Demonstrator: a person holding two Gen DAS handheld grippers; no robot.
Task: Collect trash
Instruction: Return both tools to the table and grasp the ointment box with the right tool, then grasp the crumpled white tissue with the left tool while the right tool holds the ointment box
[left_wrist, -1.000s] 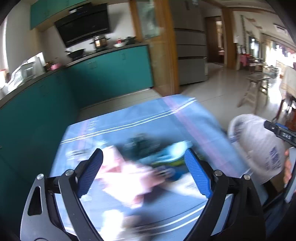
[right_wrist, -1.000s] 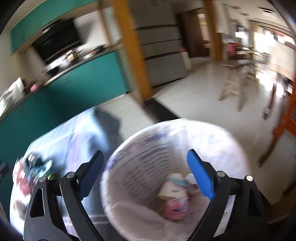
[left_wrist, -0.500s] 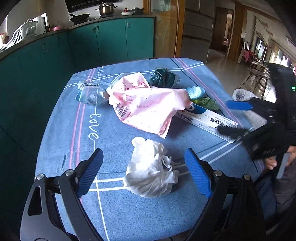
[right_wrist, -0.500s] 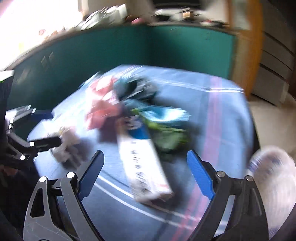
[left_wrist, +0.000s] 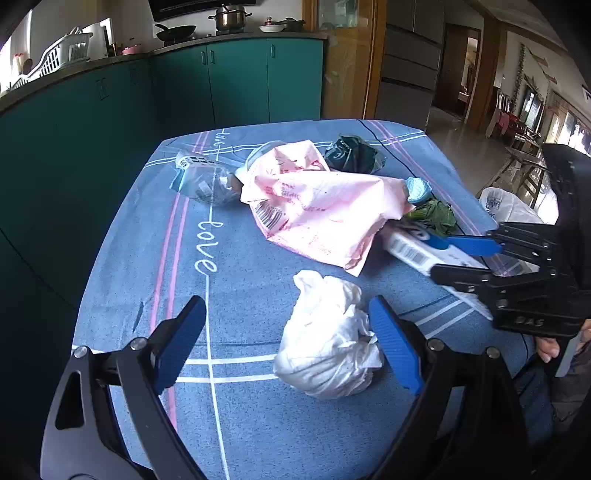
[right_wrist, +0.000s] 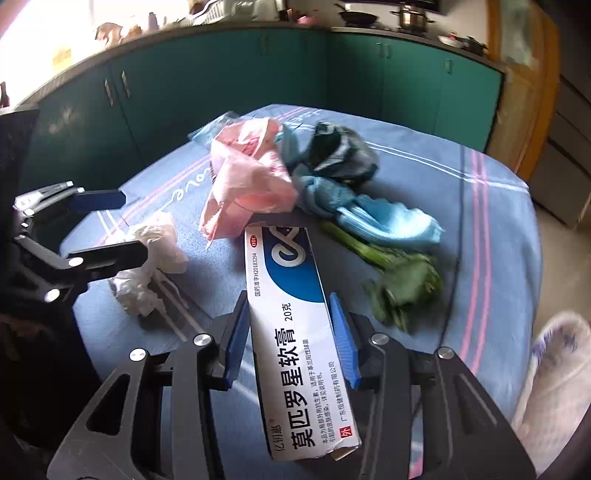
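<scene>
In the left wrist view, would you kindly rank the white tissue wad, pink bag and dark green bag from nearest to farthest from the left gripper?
1. White tissue wad, between the left gripper's fingers.
2. Pink bag, mid-table.
3. Dark green bag, at the far edge.

Pink bag (left_wrist: 325, 206), blue striped tablecloth (left_wrist: 258, 424)

Your left gripper (left_wrist: 288, 347) fills bottom of frame, jaws spread wide, pads touching nothing. Crumpled white tissue (left_wrist: 327, 349) lies on blue tablecloth (left_wrist: 155, 240) between your fingers, close to right-hand pad. Pink plastic bag (left_wrist: 321, 206) sprawls at centre; dark green bag (left_wrist: 352, 155) above it, clear wrapper (left_wrist: 207, 182) to its left. Your right gripper (left_wrist: 448, 258) enters from right edge, jaws closing around white ointment box (left_wrist: 421, 254). Leafy scrap (left_wrist: 436, 216) just above box.
</scene>
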